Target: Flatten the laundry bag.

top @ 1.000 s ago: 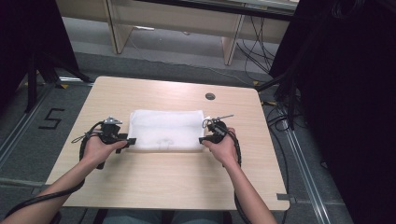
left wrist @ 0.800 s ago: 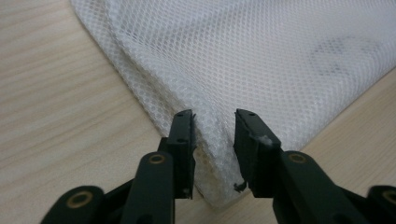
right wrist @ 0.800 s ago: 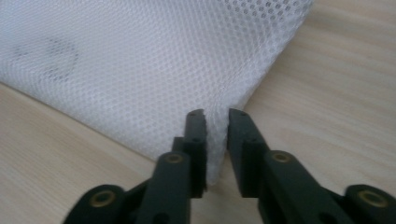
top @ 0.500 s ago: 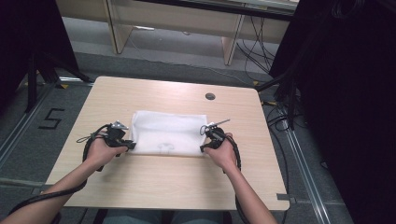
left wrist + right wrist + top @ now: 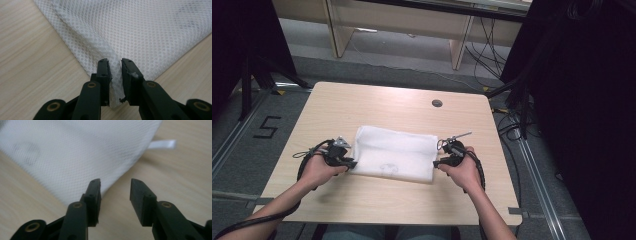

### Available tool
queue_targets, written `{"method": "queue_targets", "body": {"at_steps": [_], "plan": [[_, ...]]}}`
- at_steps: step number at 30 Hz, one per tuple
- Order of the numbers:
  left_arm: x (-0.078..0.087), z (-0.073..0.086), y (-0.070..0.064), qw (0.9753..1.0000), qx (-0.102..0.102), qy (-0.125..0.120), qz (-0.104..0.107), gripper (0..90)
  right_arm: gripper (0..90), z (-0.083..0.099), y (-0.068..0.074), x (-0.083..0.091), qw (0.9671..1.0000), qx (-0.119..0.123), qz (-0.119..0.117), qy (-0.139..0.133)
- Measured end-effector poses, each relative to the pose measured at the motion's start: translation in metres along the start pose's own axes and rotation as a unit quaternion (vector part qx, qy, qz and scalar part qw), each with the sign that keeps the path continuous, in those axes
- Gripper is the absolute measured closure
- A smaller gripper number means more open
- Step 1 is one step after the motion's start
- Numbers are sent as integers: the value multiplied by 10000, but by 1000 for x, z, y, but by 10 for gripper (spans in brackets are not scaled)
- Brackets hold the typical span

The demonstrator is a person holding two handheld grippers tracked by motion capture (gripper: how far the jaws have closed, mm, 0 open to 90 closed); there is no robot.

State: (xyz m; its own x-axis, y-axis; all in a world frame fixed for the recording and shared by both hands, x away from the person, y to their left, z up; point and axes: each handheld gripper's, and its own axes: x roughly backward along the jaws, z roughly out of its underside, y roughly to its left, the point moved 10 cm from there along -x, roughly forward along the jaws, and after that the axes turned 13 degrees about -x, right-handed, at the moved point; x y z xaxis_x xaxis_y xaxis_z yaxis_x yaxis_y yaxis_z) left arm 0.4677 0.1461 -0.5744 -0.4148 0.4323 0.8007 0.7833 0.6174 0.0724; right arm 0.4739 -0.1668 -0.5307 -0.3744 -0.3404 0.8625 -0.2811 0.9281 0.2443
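Light wooden table (image 5: 377, 105) under a fixed camera, grey floor around it, a small dark round hole (image 5: 437, 103) near the far edge. White mesh cloth (image 5: 394, 152) spread flat near the middle of the tabletop, slightly toward the near side, a faint grey mark showing through close to its near edge. Left gripper (image 5: 346, 161) at the cloth's left edge, held in the left hand (image 5: 318, 170); black cable looped beside that hand. In the left gripper view, left gripper (image 5: 115, 76) pressed together on a bunched fold of the mesh cloth (image 5: 140, 32), fabric squeezed between both black jaws, a raised ridge of mesh running away from the pinch. Right gripper (image 5: 439, 162) at the cloth's right edge, in the right hand (image 5: 462, 170). In the right gripper view, right gripper (image 5: 115, 195) spread apart, bare wood between the jaws, the cloth's edge (image 5: 75, 152) just beside the one jaw, contact not clear. Small white ribbon tab (image 5: 162, 144) poking from the cloth's far corner onto the wood.
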Motion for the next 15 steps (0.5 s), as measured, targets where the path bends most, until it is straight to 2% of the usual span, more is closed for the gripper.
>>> {"method": "queue_targets", "body": {"at_steps": [1, 2, 3, 4, 5, 6, 8, 10, 12, 13, 14, 15], "plan": [[0, 0, 1, 10000, -68, 5, -57, 757, 589, -5, -2, 2, 9998, 156, -61, -99], [0, 2, 0, 9999, -92, 66, -63, 743, 579, -11, -3, 2, 9997, 106, -60, -198], [2, 2, 1, 9997, -208, 102, -90, 731, 570, -16, -5, 2, 9995, 190, -46, -233], [3, 1, 1, 9998, -155, 88, -119, 714, 563, -21, -5, 2, 9996, 161, -79, -236], [5, -1, 4, 9994, -172, 60, -278, 684, 556, -25, -5, 0, 9997, 103, -86, -211], [8, -2, 5, 9993, -196, 28, -330, 644, 547, -29, -5, -1, 9998, 42, -43, -172], [11, -10, 7, 9983, -126, -199, -529, 576, 524, -41, -11, -8, 9994, 226, 17, -253], [16, -20, 5, 9966, -291, -402, -660, 515, 498, -50, -10, -12, 9995, 163, 16, -252], [20, -30, 2, 9935, -660, -571, -736, 477, 473, -59, -12, -17, 9994, 201, 58, -278], [19, -38, -5, 9924, -642, -780, -704, 475, 460, -63, -13, -21, 9992, 234, 108, -314], [19, -42, -9, 9910, -800, -832, -679, 478, 450, -69, -16, -27, 9979, 414, 177, -465], [18, -45, -16, 9903, -965, -853, -521, 487, 440, -69, -13, -29, 9990, 245, 200, -326]]}}
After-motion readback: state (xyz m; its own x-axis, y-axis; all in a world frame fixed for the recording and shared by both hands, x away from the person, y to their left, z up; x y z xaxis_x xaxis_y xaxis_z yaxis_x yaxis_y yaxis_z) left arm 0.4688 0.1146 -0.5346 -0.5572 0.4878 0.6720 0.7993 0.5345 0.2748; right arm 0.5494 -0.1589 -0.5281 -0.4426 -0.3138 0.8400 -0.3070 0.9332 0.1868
